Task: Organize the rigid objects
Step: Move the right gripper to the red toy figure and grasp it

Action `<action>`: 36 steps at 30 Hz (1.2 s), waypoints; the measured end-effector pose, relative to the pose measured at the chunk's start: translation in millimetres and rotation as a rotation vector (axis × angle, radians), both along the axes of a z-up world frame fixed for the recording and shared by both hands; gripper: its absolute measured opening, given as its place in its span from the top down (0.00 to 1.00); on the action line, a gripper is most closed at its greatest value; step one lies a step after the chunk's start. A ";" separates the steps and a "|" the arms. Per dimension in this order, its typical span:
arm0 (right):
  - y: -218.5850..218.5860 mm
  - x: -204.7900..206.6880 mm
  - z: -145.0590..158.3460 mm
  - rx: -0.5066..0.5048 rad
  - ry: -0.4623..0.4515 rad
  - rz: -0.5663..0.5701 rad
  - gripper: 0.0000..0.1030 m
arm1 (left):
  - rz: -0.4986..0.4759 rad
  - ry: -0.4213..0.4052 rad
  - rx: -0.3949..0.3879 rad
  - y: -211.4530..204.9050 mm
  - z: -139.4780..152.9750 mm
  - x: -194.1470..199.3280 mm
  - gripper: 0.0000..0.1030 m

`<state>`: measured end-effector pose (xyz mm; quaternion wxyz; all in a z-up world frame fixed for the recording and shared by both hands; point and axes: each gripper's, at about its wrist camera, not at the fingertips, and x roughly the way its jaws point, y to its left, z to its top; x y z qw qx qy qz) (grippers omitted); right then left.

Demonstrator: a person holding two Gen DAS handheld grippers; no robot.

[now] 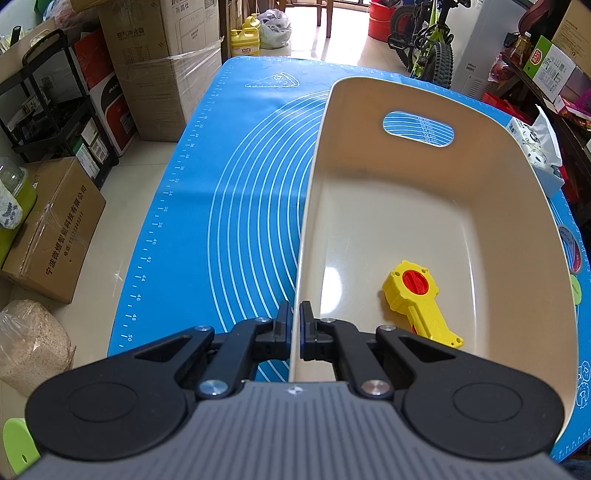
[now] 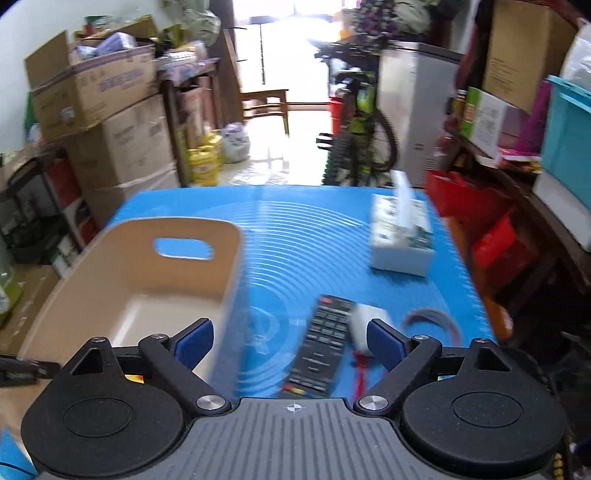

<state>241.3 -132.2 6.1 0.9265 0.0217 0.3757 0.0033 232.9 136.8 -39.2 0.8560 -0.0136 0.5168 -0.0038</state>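
Left wrist view. Cluttered storeroom with stacked cardboard boxes [image 1: 155,48], a yellow jug [image 1: 245,36] and a bicycle [image 1: 428,37] behind a table under a blue mat [image 1: 221,177]. Beige bin [image 1: 388,206] standing on the mat's right half, handle slot in its far wall. Left gripper [image 1: 295,314] clenched on the bin's near left rim, one finger outside the wall, one inside. Yellow toy with a red disc [image 1: 415,299] lying on the bin floor, near corner, just beside the inner finger.

Right wrist view, blurred. Same mat [image 2: 317,236], bin [image 2: 147,280] at left. Right gripper [image 2: 291,339] released, fingers wide apart, above the mat. Black remote [image 2: 323,343] lying flat between the fingers, a white block [image 2: 364,326] touching its right edge. Tissue box [image 2: 402,236] farther back at right, well apart from the bin.
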 end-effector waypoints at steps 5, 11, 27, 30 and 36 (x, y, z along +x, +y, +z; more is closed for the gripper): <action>-32.4 -10.5 -18.7 0.018 0.038 -0.059 0.12 | 0.000 0.000 0.000 0.0 0.0 0.0 0.94; -48.2 -16.0 -52.0 -0.004 0.091 -0.108 0.12 | 0.000 0.000 0.000 0.0 0.0 0.0 0.94; -71.3 -8.9 -101.7 0.045 0.208 -0.172 0.30 | 0.000 0.000 0.007 -0.4 0.1 -0.3 0.94; -71.0 -6.2 -108.2 0.057 0.225 -0.162 0.33 | 0.001 0.000 0.008 -0.2 0.3 -0.3 0.94; -65.7 0.2 -114.9 0.074 0.242 -0.128 0.37 | 0.001 0.000 0.008 -0.6 0.2 -0.3 0.93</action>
